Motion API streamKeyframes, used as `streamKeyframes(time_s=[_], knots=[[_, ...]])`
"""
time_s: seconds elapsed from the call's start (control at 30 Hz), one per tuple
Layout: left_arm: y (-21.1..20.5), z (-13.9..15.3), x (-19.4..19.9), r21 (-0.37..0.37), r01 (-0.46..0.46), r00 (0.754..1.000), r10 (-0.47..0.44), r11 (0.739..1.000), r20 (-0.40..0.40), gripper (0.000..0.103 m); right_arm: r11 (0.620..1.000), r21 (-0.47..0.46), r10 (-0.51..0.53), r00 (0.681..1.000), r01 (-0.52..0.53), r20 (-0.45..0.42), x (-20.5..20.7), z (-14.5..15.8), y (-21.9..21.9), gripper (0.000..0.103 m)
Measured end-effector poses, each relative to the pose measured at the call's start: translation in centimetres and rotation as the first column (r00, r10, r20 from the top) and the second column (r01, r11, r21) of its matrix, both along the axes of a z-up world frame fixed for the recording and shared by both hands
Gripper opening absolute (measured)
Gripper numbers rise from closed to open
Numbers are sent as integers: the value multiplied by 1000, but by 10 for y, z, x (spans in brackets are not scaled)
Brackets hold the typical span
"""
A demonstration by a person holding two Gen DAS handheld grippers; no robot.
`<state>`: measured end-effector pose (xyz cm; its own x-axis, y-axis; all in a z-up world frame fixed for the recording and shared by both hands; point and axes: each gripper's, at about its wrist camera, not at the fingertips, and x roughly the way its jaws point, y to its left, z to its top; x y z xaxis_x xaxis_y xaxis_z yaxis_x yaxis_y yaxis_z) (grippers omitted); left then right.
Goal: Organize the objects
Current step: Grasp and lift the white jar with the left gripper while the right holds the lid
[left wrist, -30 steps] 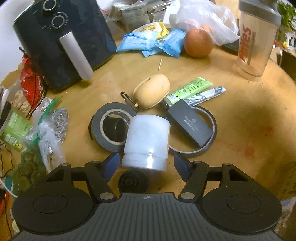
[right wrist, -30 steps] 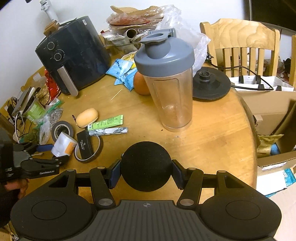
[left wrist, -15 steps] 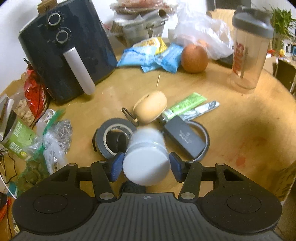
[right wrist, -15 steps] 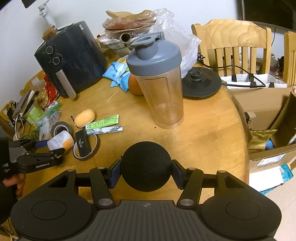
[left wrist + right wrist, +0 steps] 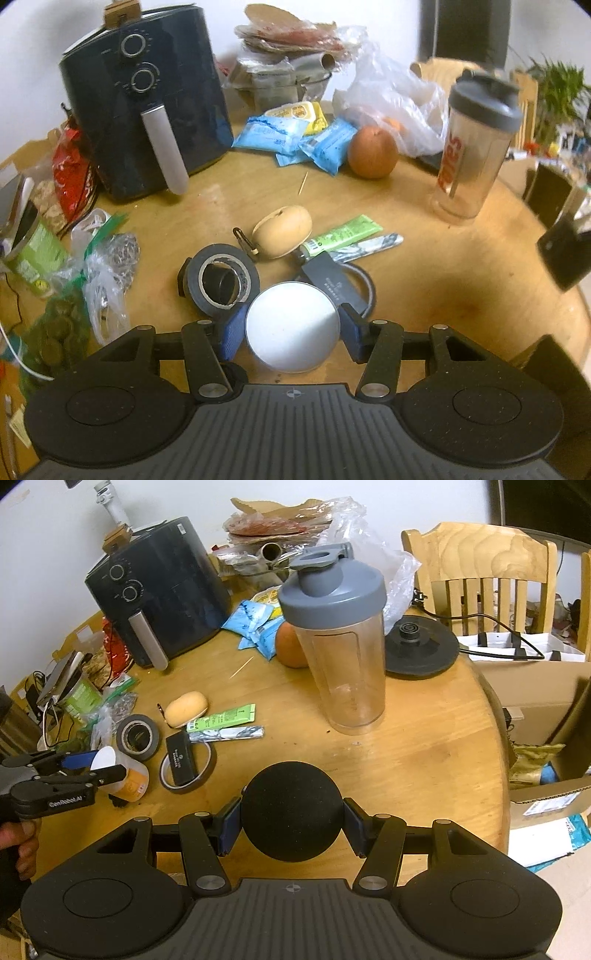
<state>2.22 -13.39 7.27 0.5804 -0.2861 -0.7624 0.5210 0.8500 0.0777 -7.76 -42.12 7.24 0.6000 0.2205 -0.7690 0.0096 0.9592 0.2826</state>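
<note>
My left gripper [image 5: 292, 332] is shut on a white plastic jar [image 5: 292, 327], tipped so its round white end faces the camera. The right wrist view shows the same jar [image 5: 127, 775] with an orange label, lifted just above the table in the left gripper [image 5: 94, 768]. My right gripper [image 5: 291, 825] is shut on a black foam ball [image 5: 291, 811] over the near table edge. A black tape roll [image 5: 218, 282], a tan oval case [image 5: 282, 236], a green sachet [image 5: 341, 233], a silver sachet [image 5: 365, 244] and a black box [image 5: 328, 282] on a thin ring lie mid-table.
A black air fryer [image 5: 146, 122] stands at the back left, a shaker bottle [image 5: 338, 646] at the right, an orange [image 5: 372, 151] and blue packets [image 5: 295, 138] behind. Bags crowd the left edge [image 5: 92, 266]. A kettle base [image 5: 421, 650], chair [image 5: 480, 576] and cardboard boxes [image 5: 535, 701] are right.
The left gripper shut on the white jar, lifted it off the table and tipped it toward the camera. The right gripper pulled back slightly with the ball.
</note>
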Motion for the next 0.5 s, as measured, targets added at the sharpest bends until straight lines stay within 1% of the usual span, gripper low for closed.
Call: streamKeyframes(time_s=[0.23,0.5], knots=[[15,18,-9,-83,-45,998,42,996,-39,52,1000,1,24,1000,-24,9,-1,3,7,60],[34,39,-27,-157,-102,994,93,982,-63,52,998,-10,57,998,-57,18,-1,8,15,60]])
